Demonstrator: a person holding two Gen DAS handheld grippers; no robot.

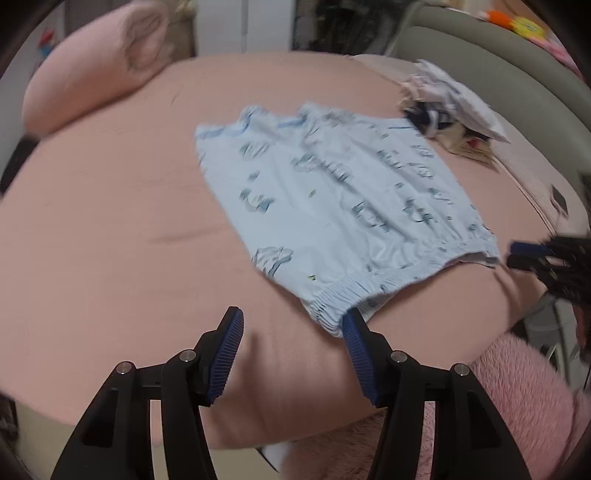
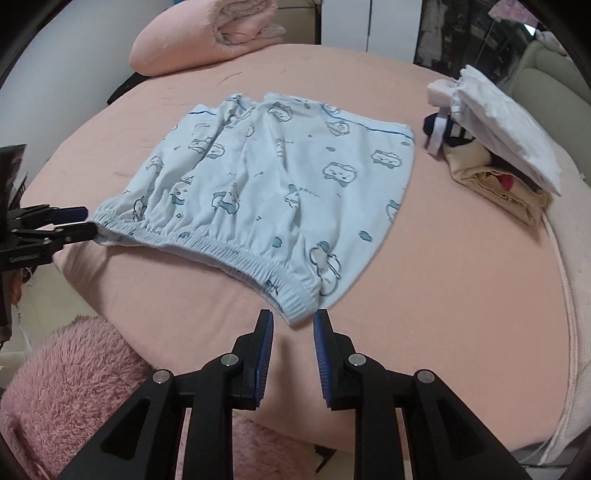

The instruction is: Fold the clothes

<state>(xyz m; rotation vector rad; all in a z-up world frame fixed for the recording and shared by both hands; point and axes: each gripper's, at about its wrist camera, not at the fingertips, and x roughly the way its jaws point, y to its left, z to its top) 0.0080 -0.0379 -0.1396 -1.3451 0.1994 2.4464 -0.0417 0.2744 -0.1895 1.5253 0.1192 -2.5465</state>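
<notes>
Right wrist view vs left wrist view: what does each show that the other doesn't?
Only the right wrist view: sharp cloud-face prints on the light blue printed shorts, and the left tool at the waistband's far corner. Only the left wrist view: an orange and yellow toy on the grey sofa back, and the right tool. Both: the shorts flat on the pink bedsheet, the rolled pink quilt, the folded clothes pile.

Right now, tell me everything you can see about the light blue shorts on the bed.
The light blue shorts look like thin, soft cotton printed with darker blue cartoon clouds. They lie spread nearly flat on the pink bed sheet, lightly wrinkled, gathered elastic waistband nearest the cameras, piped leg hems far. Both grippers are open at the waistband corners, neither clamping it.
</notes>
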